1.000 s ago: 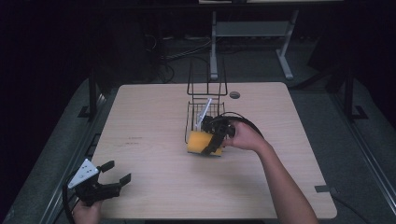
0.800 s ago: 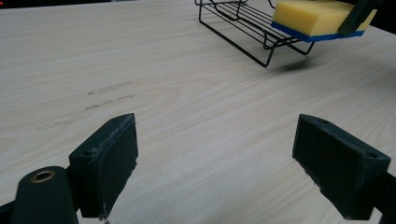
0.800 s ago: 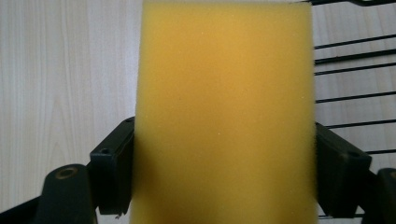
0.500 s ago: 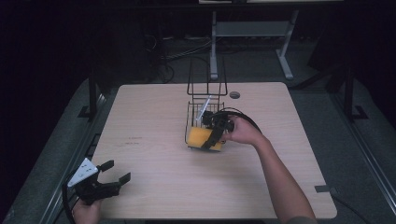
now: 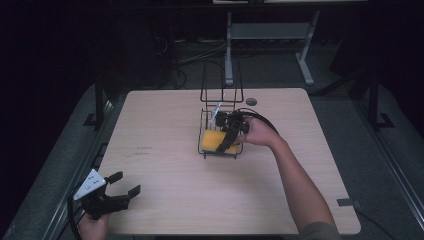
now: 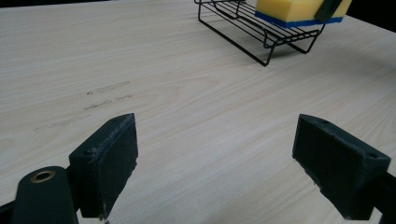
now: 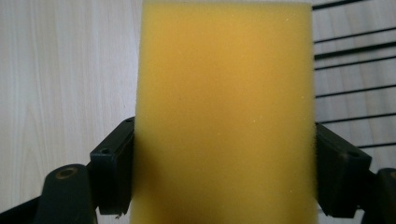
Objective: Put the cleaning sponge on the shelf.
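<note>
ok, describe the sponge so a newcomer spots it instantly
Start at the wooden table, then find the black wire rack near its far middle. The sponge lies on the rack's low tray, clamped by the right gripper: a yellow block with a blue underside, the brightest thing there.

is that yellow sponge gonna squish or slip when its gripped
The yellow sponge has a porous foam face, so it likely compresses under the jaws of the right gripper and grips rather than slips. It is probably light for its size. Flat-sided, it should sit steadily on the wire rack, not roll.
</note>
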Tool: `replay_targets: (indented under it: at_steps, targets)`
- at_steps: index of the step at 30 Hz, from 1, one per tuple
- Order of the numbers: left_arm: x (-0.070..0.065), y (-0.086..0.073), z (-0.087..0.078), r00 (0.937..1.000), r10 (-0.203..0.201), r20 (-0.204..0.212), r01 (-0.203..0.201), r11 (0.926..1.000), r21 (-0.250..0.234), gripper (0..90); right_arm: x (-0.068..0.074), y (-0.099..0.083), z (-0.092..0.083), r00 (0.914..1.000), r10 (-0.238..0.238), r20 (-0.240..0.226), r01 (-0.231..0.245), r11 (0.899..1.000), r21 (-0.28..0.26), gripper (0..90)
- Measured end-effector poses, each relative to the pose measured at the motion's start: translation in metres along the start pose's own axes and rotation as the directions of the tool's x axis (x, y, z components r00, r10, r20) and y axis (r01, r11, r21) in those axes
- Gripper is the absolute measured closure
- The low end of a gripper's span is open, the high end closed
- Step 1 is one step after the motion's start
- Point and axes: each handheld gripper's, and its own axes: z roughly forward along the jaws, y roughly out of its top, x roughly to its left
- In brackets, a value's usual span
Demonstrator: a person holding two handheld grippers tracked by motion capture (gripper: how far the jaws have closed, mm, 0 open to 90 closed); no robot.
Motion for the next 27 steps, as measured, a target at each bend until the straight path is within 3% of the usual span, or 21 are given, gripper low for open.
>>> replay_targets:
  at_steps: [2,5,14,27]
  targets:
    - [0.000,0.000,0.000,1.0000,-0.002,0.001,0.002,1.0000,0.000,13.4,-0.006,-0.001,0.000,0.9997,0.012,-0.020,-0.012,1.000,-0.021,21.6]
    - [-0.001,0.000,0.000,1.0000,0.003,0.002,-0.003,1.0000,0.001,13.5,-0.012,-0.001,-0.001,0.9998,0.016,0.013,-0.016,1.000,0.014,21.6]
    - [-0.001,0.000,0.001,1.0000,0.001,0.004,-0.001,1.0000,0.001,13.4,-0.026,-0.004,-0.004,0.9993,0.035,0.015,-0.035,0.998,-0.042,21.6]
    - [0.000,0.000,0.001,1.0000,-0.002,0.005,0.002,1.0000,0.004,13.4,-0.032,-0.004,0.011,0.9991,0.039,0.020,-0.039,0.999,-0.010,21.5]
